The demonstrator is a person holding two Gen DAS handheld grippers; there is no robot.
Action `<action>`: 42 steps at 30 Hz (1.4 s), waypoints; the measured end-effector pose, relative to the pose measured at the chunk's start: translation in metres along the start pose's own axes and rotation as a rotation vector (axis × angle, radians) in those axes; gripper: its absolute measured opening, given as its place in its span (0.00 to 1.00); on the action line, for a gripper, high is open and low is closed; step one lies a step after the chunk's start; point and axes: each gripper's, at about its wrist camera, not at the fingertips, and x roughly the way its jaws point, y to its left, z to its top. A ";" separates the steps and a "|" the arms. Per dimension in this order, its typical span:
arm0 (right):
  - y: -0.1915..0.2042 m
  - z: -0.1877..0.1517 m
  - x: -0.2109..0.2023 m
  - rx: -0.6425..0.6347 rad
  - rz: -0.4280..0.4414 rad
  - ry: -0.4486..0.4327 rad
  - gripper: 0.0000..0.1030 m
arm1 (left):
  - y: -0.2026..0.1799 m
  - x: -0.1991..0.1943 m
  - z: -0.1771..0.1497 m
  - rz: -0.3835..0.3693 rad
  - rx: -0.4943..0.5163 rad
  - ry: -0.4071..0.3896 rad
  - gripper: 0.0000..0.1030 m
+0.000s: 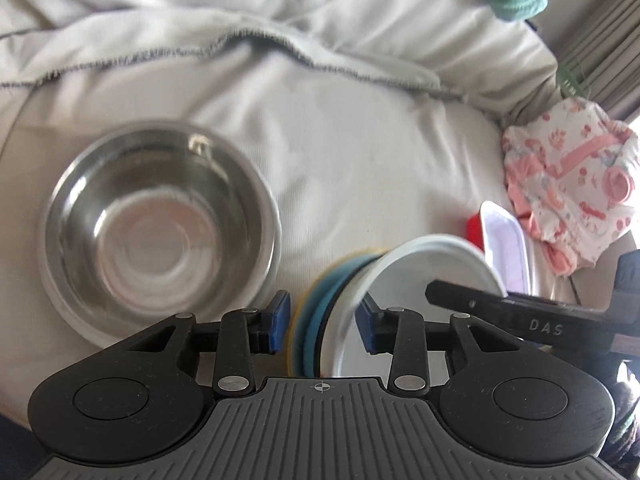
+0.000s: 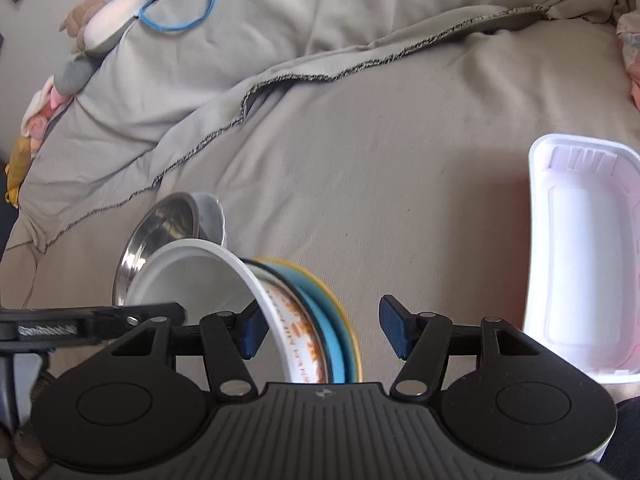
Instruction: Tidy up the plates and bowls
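Left tool (image 1: pixel 323 322) clamped on tilted plate stack (image 1: pixel 320 320); right tool (image 2: pixel 320 330) apart. Steel bowl (image 1: pixel 160 220), white tray (image 2: pixel 580 260) alongside.

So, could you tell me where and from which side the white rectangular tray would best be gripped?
Probably the white rectangular tray's raised rim along its long near-left edge, coming in from the open sofa cover on that side. The tray lies open side up, so one finger can go inside the wall and one outside. The right gripper is closest, but the tilted stack of bowls sits between its fingers.
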 end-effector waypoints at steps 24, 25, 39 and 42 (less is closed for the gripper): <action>0.000 -0.024 0.015 -0.010 0.014 0.137 0.59 | -0.006 0.020 -0.026 0.059 0.047 0.089 0.34; 0.001 -0.026 0.018 -0.010 0.015 0.145 0.59 | -0.004 0.023 -0.027 0.046 0.035 0.098 0.34; 0.005 -0.030 0.031 0.016 0.002 0.163 0.59 | 0.007 0.038 -0.036 -0.040 -0.044 0.111 0.47; 0.004 -0.029 0.031 0.020 -0.002 0.159 0.59 | 0.004 0.038 -0.035 -0.040 -0.031 0.115 0.48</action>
